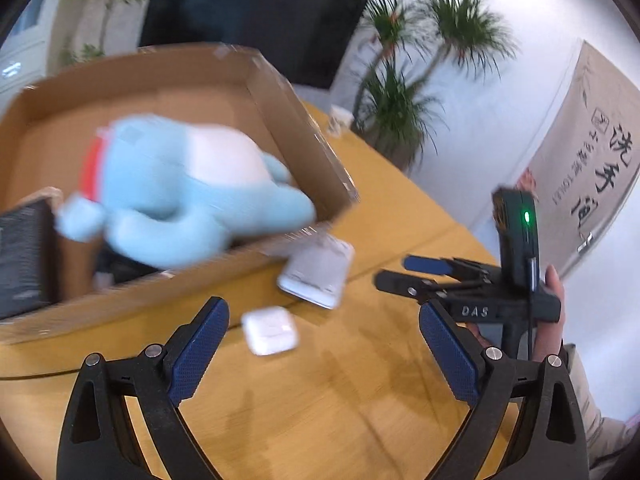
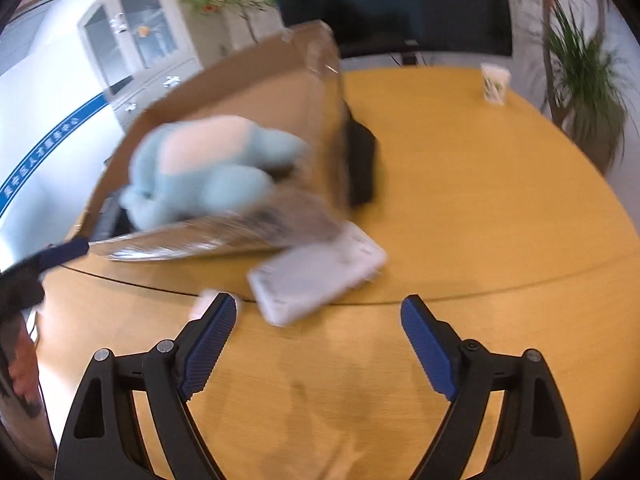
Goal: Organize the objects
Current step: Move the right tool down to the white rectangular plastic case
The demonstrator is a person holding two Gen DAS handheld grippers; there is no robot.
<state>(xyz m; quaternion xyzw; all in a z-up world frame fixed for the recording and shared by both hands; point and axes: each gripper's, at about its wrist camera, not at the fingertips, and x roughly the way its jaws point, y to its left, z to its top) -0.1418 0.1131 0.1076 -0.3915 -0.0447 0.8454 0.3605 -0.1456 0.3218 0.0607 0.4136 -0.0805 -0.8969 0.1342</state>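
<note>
An open cardboard box (image 1: 308,148) (image 2: 316,112) stands on the yellow wooden table (image 1: 328,408) (image 2: 492,208). A light blue plush toy (image 1: 180,188) (image 2: 200,172) lies inside it, one limb over the near rim. A flat white device (image 1: 316,276) (image 2: 316,276) rests on the table against the box's near corner. A small white earbud case (image 1: 270,330) (image 2: 202,304) sits beside it. My left gripper (image 1: 324,308) is open above the table, with the case just ahead between its fingers, untouched. My right gripper (image 2: 319,301) (image 1: 394,271) is open too, with the white device just beyond its tips.
A black pouch-like object (image 2: 362,160) leans on the box's right side. A dark flat item (image 1: 24,256) stands inside the box at the left. A paper cup (image 2: 495,82) (image 1: 340,120) sits at the table's far edge. Potted plants (image 1: 400,92) and a dark screen (image 2: 392,4) stand behind.
</note>
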